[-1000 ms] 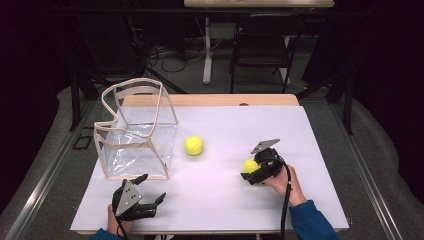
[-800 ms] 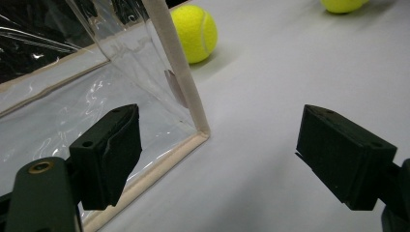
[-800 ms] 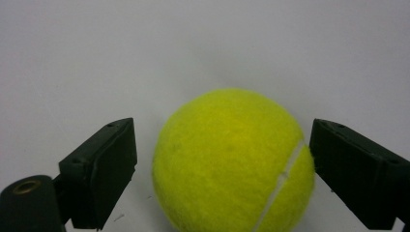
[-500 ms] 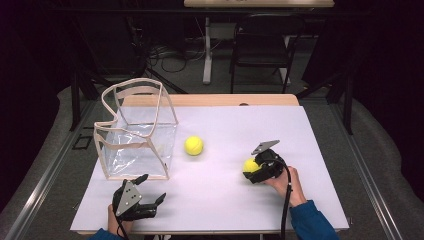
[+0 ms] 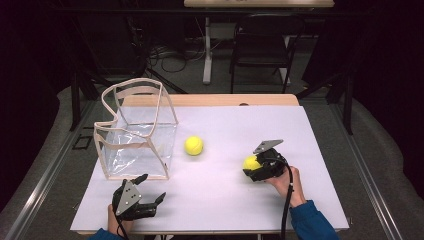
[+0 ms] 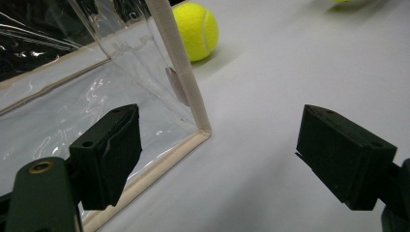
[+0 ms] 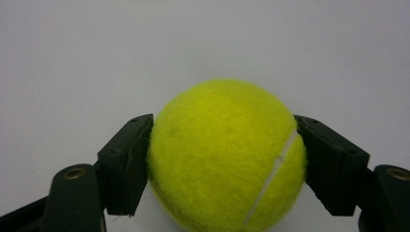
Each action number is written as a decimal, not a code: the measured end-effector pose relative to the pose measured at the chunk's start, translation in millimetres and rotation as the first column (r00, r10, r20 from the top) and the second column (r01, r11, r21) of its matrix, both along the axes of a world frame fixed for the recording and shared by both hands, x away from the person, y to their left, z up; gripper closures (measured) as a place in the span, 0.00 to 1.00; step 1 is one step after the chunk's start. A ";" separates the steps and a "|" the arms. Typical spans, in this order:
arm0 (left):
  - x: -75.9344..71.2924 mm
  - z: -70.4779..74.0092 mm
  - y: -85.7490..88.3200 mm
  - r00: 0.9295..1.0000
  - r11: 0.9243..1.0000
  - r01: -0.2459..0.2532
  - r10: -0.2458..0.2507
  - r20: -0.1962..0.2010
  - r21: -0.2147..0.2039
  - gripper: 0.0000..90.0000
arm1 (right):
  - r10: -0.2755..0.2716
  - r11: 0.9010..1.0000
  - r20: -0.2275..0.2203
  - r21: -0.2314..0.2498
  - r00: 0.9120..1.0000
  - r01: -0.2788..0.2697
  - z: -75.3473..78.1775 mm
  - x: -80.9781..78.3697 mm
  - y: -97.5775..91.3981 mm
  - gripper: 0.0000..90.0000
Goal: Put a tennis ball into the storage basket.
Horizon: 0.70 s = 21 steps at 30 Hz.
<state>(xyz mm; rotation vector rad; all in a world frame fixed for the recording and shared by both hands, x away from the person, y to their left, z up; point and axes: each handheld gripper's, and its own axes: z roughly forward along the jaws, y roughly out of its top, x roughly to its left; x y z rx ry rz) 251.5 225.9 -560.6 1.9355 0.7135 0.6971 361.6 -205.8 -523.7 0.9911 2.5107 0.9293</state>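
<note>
The right gripper [image 7: 223, 159] has just been closing and is clenching the tennis ball [image 7: 225, 154] between its pads; lifting fast, the ball could be slipping out. The left gripper [image 6: 217, 154] is resting released.

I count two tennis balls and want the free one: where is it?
In the high view the loose tennis ball lies mid-table, just right of the clear bag, left of the ball held in the right gripper.

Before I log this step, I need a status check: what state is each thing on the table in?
Right claw: shut on one tennis ball.
Left claw: open, holding nothing.
Second tennis ball: loose on the table.
Clear bag: upright, open-topped, nothing inside.
</note>
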 end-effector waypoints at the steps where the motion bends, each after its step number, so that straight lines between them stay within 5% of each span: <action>1: -0.2 0.1 0.1 1.000 1.000 0.001 -0.001 0.001 -0.001 0.18 | 0.003 1.000 0.003 0.002 1.000 -0.003 0.8 -0.5 0.1 0.28; 21: -0.1 -0.2 -0.6 1.000 1.000 0.003 -0.003 -0.002 -0.001 0.18 | 0.027 0.999 0.081 0.036 0.996 -0.030 22.3 -15.1 6.1 0.29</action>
